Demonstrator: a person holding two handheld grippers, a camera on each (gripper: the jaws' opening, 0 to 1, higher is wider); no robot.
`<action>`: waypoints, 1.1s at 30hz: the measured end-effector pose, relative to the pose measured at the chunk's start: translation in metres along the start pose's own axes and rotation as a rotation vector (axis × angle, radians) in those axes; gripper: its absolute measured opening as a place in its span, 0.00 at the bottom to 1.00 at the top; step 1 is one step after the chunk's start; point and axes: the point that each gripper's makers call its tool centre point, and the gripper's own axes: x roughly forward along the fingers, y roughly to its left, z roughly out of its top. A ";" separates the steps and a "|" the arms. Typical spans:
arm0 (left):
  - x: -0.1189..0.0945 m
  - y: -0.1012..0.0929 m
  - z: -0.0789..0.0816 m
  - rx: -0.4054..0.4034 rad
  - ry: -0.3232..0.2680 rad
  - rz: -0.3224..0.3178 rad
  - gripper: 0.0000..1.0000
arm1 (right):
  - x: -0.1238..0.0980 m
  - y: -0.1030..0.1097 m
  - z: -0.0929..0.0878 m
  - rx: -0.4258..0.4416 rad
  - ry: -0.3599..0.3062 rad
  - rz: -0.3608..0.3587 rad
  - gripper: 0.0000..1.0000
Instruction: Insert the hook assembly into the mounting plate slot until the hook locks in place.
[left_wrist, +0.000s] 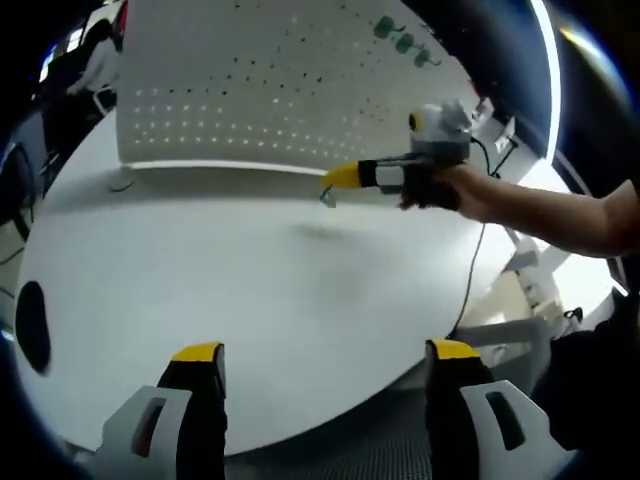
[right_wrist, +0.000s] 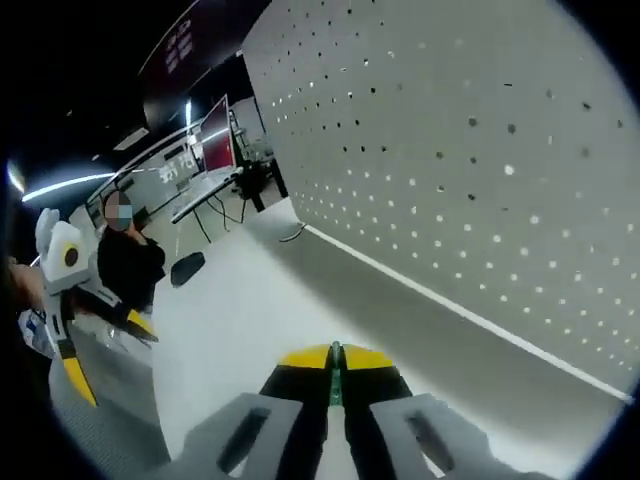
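The right claw (right_wrist: 335, 362) is pinching a thin green hook (right_wrist: 336, 385) between its yellow tips, hovering above the white table (right_wrist: 250, 310) near the perforated mounting plate (right_wrist: 470, 150) — also standing at the table's far edge in the left gripper view. The left claw (left_wrist: 325, 352) is resting spread wide, gripping nothing.
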 end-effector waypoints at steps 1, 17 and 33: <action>-0.001 0.001 0.003 -0.004 -0.008 -0.001 0.83 | -0.004 -0.002 0.005 0.004 -0.022 -0.017 0.00; -0.004 -0.016 0.052 -0.003 -0.113 -0.038 0.82 | -0.077 0.020 0.051 0.142 -0.265 -0.093 0.00; 0.009 -0.036 0.076 -0.018 -0.179 -0.070 0.76 | -0.094 0.084 0.036 0.280 -0.324 -0.043 0.00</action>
